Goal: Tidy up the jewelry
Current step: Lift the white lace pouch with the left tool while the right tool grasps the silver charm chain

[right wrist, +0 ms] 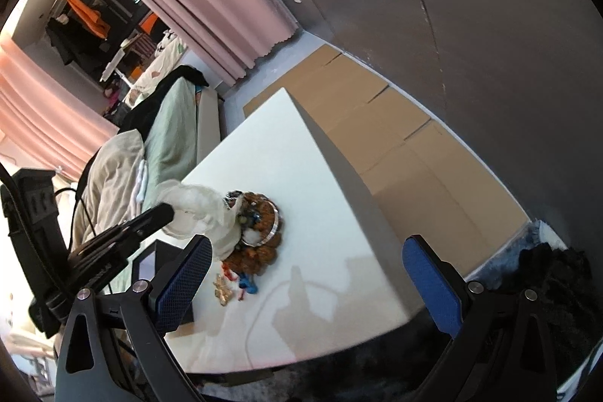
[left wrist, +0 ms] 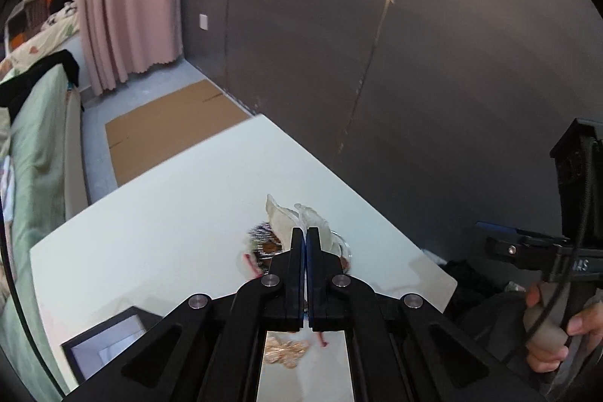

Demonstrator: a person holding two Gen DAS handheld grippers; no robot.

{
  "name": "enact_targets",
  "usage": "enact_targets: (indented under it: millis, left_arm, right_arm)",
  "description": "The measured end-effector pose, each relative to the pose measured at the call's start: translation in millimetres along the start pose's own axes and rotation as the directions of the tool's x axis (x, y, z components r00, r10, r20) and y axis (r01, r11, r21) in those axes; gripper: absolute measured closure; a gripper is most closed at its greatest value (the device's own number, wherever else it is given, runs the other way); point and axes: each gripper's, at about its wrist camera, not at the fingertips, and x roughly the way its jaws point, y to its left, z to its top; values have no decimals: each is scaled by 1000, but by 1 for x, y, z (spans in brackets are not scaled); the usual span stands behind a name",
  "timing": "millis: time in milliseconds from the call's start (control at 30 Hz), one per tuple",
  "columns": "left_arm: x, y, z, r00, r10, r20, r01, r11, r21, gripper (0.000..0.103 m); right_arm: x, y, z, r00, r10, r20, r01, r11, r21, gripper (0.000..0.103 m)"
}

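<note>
My left gripper (left wrist: 305, 231) is shut on a cream sheer pouch (left wrist: 280, 215), lifted above the white table (left wrist: 169, 225). In the right wrist view the left gripper (right wrist: 171, 211) holds the pouch (right wrist: 199, 210) over a pile of jewelry (right wrist: 260, 232): brown bead bracelets, a silver bangle and dark beads. A gold brooch (right wrist: 222, 289) and red and blue pieces (right wrist: 245, 283) lie loose beside the pile. My right gripper (right wrist: 305, 285) is open and empty, above the table's near side. The gold brooch also shows below the left jaws (left wrist: 286, 353).
A black box (left wrist: 101, 345) with a pale lining sits at the table's near left corner. Flattened cardboard (right wrist: 358, 123) covers the floor beyond the table. A bed with green bedding (left wrist: 37, 145) stands left. A dark wall (left wrist: 414, 63) runs behind.
</note>
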Motion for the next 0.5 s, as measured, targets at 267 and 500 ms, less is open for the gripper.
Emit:
enact_targets:
  millis: [267, 500]
  left_arm:
    - [-36, 17, -2, 997, 22, 80, -16, 998, -68, 103]
    - [-54, 42, 1, 991, 35, 129, -19, 992, -121, 103]
  right_arm:
    - [34, 44, 11, 991, 85, -105, -89, 996, -31, 35]
    - [77, 74, 17, 973, 98, -208, -106, 994, -26, 47]
